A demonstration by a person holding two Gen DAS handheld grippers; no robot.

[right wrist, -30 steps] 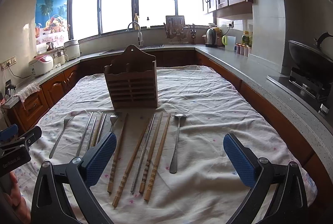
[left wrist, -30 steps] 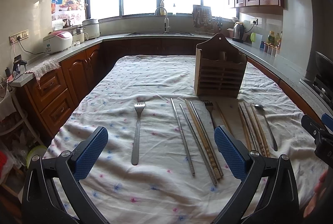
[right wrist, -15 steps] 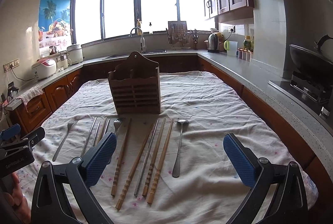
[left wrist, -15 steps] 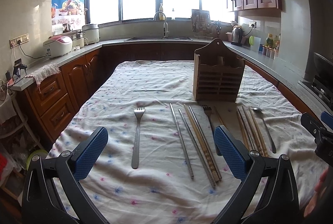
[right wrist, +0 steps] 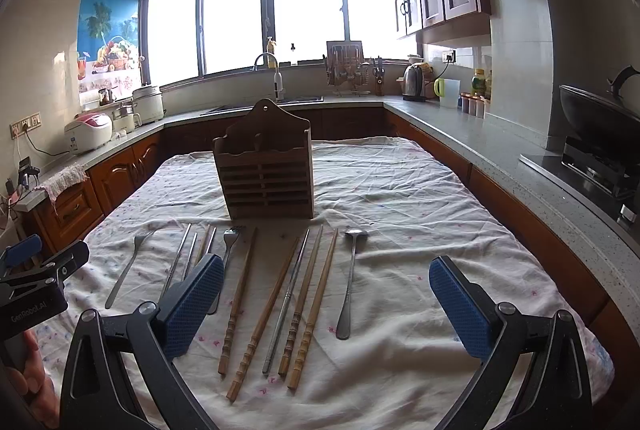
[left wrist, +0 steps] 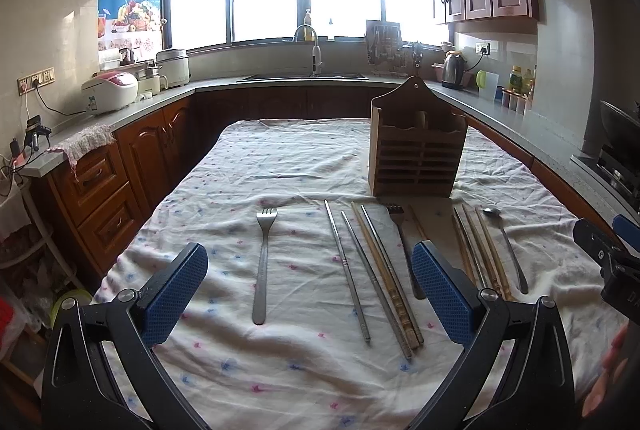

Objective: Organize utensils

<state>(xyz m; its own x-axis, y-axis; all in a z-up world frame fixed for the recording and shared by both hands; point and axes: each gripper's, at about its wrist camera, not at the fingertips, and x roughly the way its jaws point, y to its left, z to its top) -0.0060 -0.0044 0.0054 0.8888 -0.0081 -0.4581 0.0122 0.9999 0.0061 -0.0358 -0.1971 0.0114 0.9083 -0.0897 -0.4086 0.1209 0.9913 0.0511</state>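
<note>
Cloth-covered tabletop (left wrist: 280, 158) fills the kitchen's middle | wooden utensil holder (right wrist: 266, 170) stands upright at its centre | chopsticks (right wrist: 308, 306), two forks (left wrist: 262, 258) and a spoon (right wrist: 350, 282) lie in a row just before it | my left claw (left wrist: 310, 288) and right claw (right wrist: 326, 304) hover spread wide, gripping nothing.

Slatted wooden holder (right wrist: 266, 174), shiny metal fork (left wrist: 263, 258) and spoon (right wrist: 350, 282), on wrinkled cloth (left wrist: 280, 166).
</note>
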